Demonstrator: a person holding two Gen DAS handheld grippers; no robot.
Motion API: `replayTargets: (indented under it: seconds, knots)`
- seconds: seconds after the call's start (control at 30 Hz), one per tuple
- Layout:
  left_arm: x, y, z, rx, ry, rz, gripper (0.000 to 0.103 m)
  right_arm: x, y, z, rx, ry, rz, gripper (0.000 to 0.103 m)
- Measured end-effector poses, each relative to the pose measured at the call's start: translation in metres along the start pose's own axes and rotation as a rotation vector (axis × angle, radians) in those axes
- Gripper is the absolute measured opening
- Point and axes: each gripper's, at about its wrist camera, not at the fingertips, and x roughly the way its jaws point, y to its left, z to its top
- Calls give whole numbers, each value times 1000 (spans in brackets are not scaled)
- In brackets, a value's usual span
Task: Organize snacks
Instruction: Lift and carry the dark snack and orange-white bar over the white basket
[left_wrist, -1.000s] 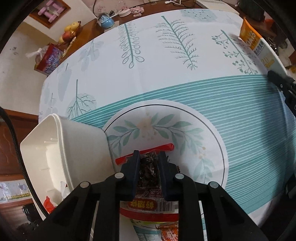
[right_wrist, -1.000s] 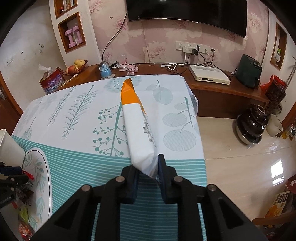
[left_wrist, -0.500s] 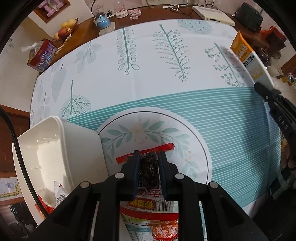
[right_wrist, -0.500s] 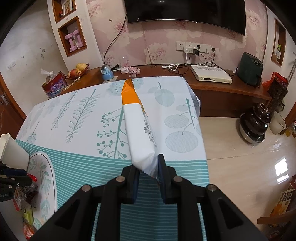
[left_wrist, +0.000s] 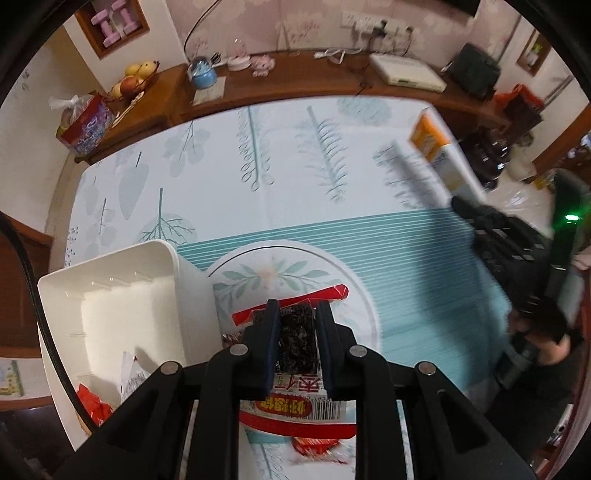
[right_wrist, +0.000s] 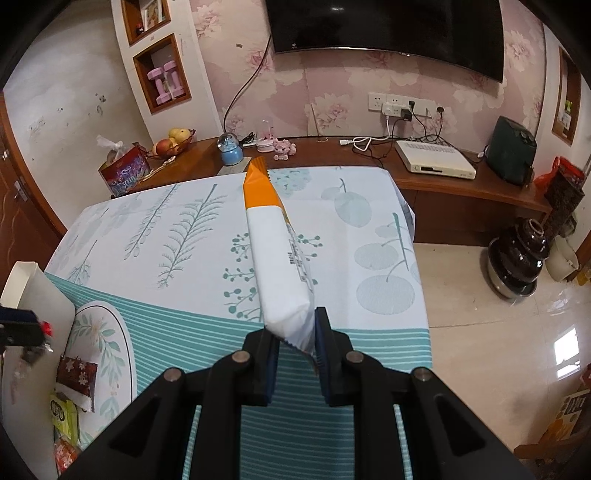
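Since a second ago the left gripper (left_wrist: 297, 325) has risen with its packet, so the left wrist view takes in more of the table and the sideboard behind it; the right gripper (right_wrist: 295, 339) has hardly shifted. Table (left_wrist: 288, 192) carries a white and teal leaf-print cloth reaching the far edge. White bin (left_wrist: 110, 306) stands at the near left of the table, upright, with a red wrapper (left_wrist: 92, 406) and a pale packet lying in its bottom. Left gripper is clamped on a red-edged clear packet of dark dried fruit (left_wrist: 295, 339), held clear of the cloth, just right of the bin's wall and over the round leaf motif. Right gripper is clamped on the crimped end of a long white packet with an orange tip (right_wrist: 277, 258), which juts out forward above the cloth, orange end farthest from the jaws; the same packet shows blurred at upper right in the left wrist view. Loose snacks remain on the cloth near the front edge: a dark red patterned packet (right_wrist: 77, 373), a yellow-green packet (right_wrist: 62, 410) and an orange-red one (right_wrist: 64, 454) nearest the edge, all close together beside the bin.
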Motion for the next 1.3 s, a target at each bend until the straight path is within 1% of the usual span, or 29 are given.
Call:
replayTargets:
  seconds: [0.03,0.2,0.33,0.43,0.6,0.77,0.87,0.9,1.0,1.13,1.3]
  knots:
    - [-11,-1,-3,9,-20,-16,18,-2,3,1,-9,-4,-2,17]
    - [-57,2,-18,17,-109,-42,18,-18,21,4,-39,-16,3,17]
    - [-92,9,-32,8,-167,-59,18,-42,41,4,-70,-36,24,17]
    - [-112,19,-44,-6,-202,-54,18,-60,56,4,-93,-49,35,17]
    - [-134,45,-65,-53,-232,-44,18,-88,89,1,-136,-65,59,17]
    - [-144,76,-87,-107,-245,-32,18,-105,130,-5,-189,-63,106,17]
    - [-146,95,-100,-136,-248,-46,18,-110,152,-8,-214,-57,128,17]
    - [-145,101,-104,-144,-246,-49,18,-110,152,-8,-214,-57,128,17]
    - [-142,121,-116,-177,-242,-50,18,-114,186,-11,-261,-48,154,17]
    - [-138,144,-128,-218,-247,-64,18,-115,218,-17,-310,-28,182,18]
    - [-132,171,-144,-262,-254,-67,18,-104,260,-28,-371,19,217,18]
